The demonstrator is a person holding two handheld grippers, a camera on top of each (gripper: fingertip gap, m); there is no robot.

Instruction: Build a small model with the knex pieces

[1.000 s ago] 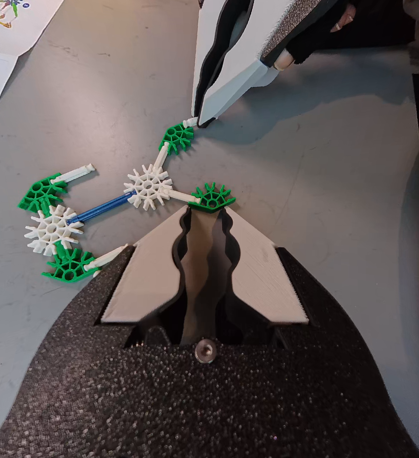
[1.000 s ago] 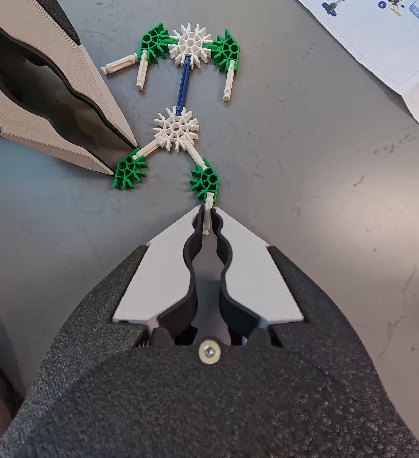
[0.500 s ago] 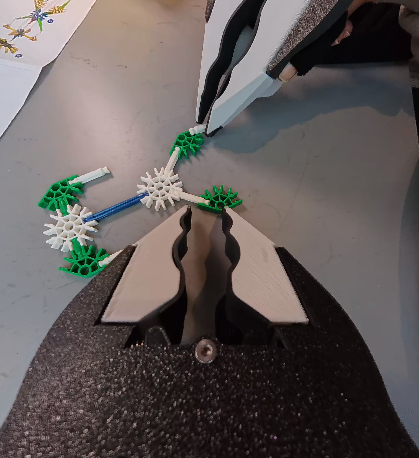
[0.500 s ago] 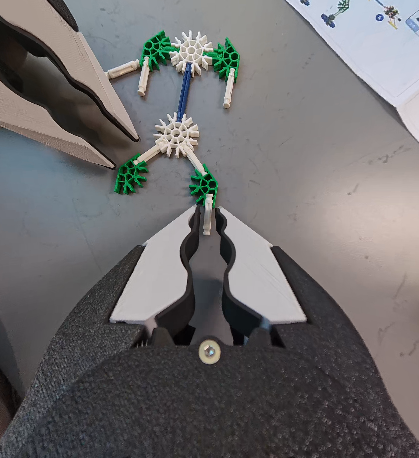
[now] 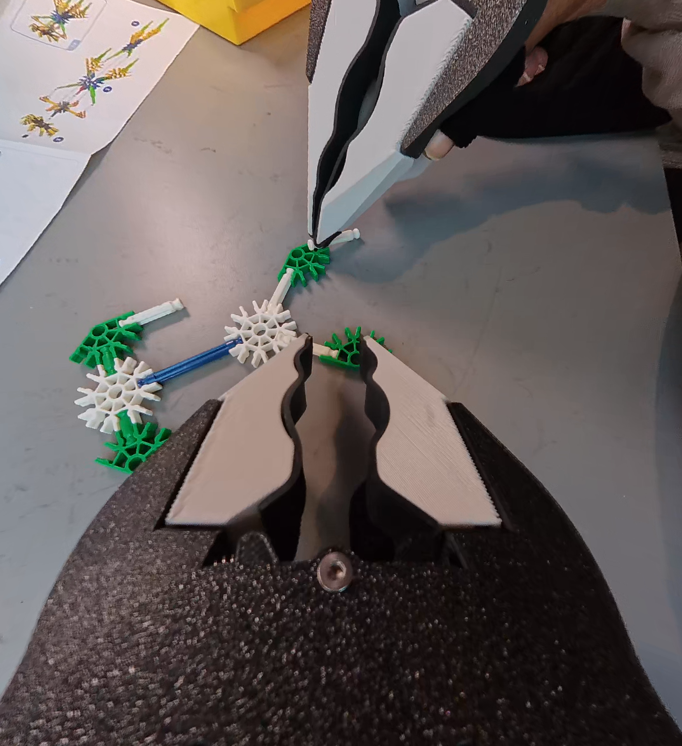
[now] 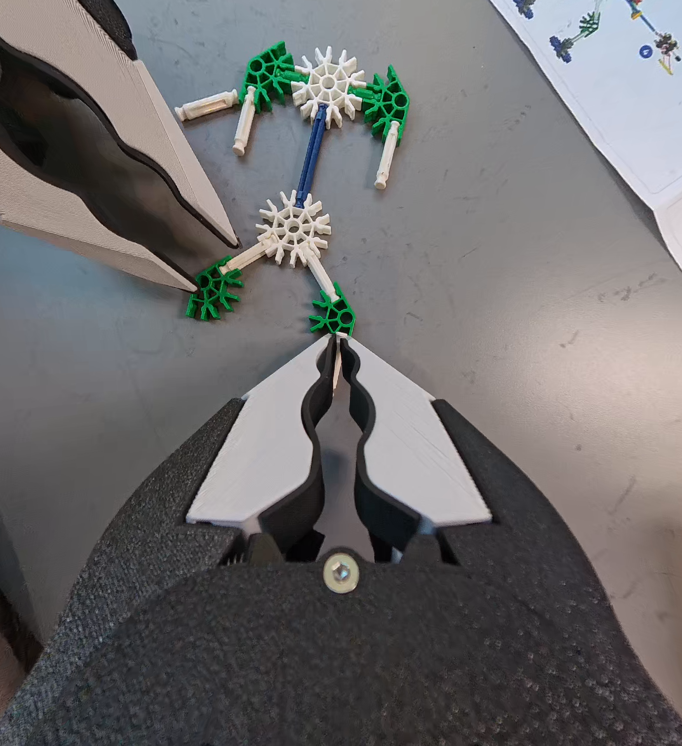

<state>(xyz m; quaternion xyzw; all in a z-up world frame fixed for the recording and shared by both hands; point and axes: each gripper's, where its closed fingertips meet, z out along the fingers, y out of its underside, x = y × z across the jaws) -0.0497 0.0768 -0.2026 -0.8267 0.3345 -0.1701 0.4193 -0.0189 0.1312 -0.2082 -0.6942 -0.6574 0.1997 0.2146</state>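
Note:
A flat toy model lies on the grey table [image 5: 492, 363]: two white snowflake connectors [image 5: 259, 332] [image 6: 293, 229] joined by a blue rod [image 6: 311, 153], with green connectors on white rods. My left gripper [image 5: 336, 346] is open, and its tips straddle a green connector [image 5: 345, 350] at the model's near end. It also shows in the right wrist view [image 6: 214, 266], beside that connector [image 6: 214, 294]. My right gripper [image 6: 337, 340] is shut on a short white rod [image 6: 336, 365] plugged into another green connector [image 6: 335, 313]. In the left wrist view [image 5: 317, 241] it comes down from above.
Printed instruction sheets lie at the table's edge [image 5: 49, 101] [image 6: 613, 80]. A yellow box [image 5: 234, 16] stands at the far side. A loose white rod [image 6: 206, 105] lies by the model's far end. A gloved hand [image 5: 533, 80] holds the right gripper.
My left gripper has moved forward, so its open tips now straddle the green connector. My right gripper has closed on the white rod after loosening briefly. The model has shifted slightly.

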